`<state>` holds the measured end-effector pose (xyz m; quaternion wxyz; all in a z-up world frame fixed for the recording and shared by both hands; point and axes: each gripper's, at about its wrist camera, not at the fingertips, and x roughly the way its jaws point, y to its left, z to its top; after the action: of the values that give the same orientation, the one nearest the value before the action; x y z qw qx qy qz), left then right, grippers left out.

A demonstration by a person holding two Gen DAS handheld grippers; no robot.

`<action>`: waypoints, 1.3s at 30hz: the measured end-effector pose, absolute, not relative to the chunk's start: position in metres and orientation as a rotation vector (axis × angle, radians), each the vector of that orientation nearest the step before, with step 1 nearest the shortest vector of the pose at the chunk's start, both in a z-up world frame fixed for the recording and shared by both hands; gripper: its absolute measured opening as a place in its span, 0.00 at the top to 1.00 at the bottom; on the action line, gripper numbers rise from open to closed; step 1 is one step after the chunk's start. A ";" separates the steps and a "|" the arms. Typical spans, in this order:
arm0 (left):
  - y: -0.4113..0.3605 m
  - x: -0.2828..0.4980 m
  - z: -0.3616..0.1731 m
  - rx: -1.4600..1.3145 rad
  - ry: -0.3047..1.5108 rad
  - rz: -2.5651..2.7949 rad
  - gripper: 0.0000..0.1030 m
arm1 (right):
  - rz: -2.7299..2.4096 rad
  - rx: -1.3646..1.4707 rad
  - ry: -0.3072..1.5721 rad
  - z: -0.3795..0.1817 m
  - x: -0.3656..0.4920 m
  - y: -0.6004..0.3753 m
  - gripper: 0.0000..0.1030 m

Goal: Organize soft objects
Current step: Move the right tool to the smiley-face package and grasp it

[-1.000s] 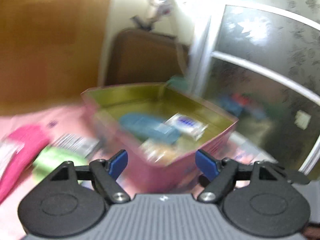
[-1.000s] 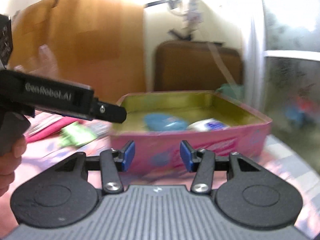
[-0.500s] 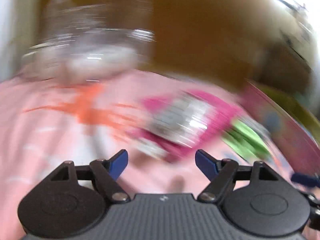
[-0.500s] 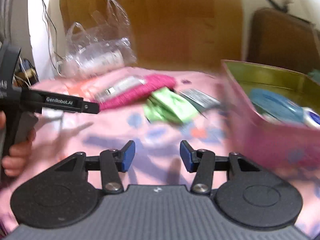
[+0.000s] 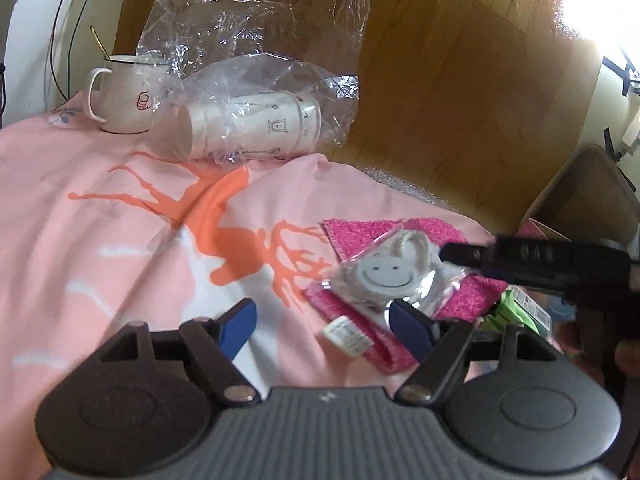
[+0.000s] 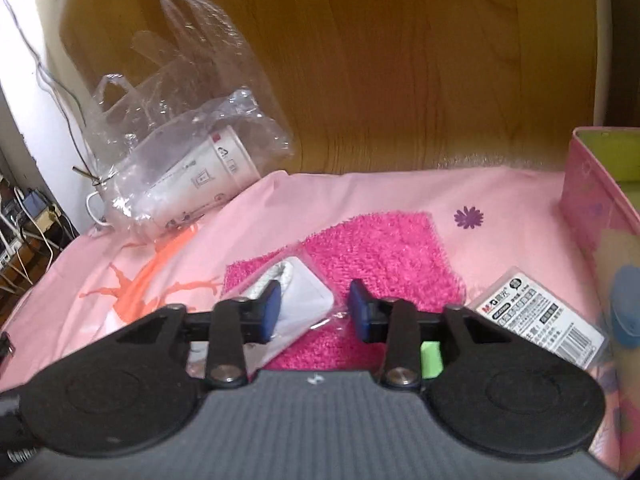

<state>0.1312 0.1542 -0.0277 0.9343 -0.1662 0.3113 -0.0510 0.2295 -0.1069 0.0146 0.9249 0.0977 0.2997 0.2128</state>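
both views have swung away from the pink tin (image 6: pixel 592 200) to the pink towel (image 6: pixel 384 256) and the clear packet (image 6: pixel 308 304) lying on it. the right gripper (image 6: pixel 314 308) now has its jaws closing around that packet, and the left gripper (image 5: pixel 324 326) has dropped low beside the towel, jaws narrowing slightly with nothing between them.

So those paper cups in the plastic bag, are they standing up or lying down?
Lying down. The stack of paper cups rests on its side on the pink cloth, inside the clear plastic bag, beside the upright mug.
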 end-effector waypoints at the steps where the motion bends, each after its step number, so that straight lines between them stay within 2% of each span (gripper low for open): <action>1: 0.154 0.131 -0.028 -0.343 0.637 -0.107 0.28 | 0.437 0.195 0.613 0.015 0.223 -0.109 0.78; 7: 0.152 0.129 -0.029 -0.360 0.640 -0.138 0.32 | 0.467 0.219 0.623 0.008 0.161 -0.138 0.91; 12: 0.132 0.125 -0.030 -0.337 0.665 -0.394 0.32 | 0.453 0.189 0.636 -0.011 0.101 -0.159 0.92; 17: 0.081 0.101 -0.027 -0.107 0.672 -0.611 0.30 | 0.397 0.176 0.596 -0.023 0.038 -0.197 0.91; 20: 0.058 0.084 -0.028 -0.074 0.707 -0.725 0.16 | 0.367 0.165 0.564 -0.029 0.001 -0.219 0.85; 22: 0.040 0.065 -0.027 -0.025 0.699 -0.774 0.12 | 0.320 0.153 0.547 -0.033 -0.015 -0.228 0.66; 24: 0.025 0.051 -0.026 0.000 0.712 -0.796 0.11 | 0.277 0.145 0.537 -0.036 -0.026 -0.234 0.55; 30: 0.017 0.023 -0.023 0.125 0.747 -0.745 0.09 | 0.323 0.071 0.508 -0.039 -0.028 -0.224 0.53; 33: 0.030 0.009 -0.015 0.191 0.747 -0.727 0.09 | 0.342 0.033 0.495 -0.044 -0.027 -0.217 0.45; 34: 0.035 0.008 -0.012 0.186 0.743 -0.721 0.09 | 0.348 0.031 0.492 -0.045 -0.028 -0.217 0.42; 39: 0.064 0.022 0.007 -0.036 0.772 -0.778 0.13 | 0.336 -0.015 0.490 -0.045 -0.011 -0.204 0.40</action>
<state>0.0216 0.0636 0.0071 0.8533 -0.0171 0.3671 -0.3699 -0.0108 -0.2035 -0.0447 0.9561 -0.0074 0.2414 0.1657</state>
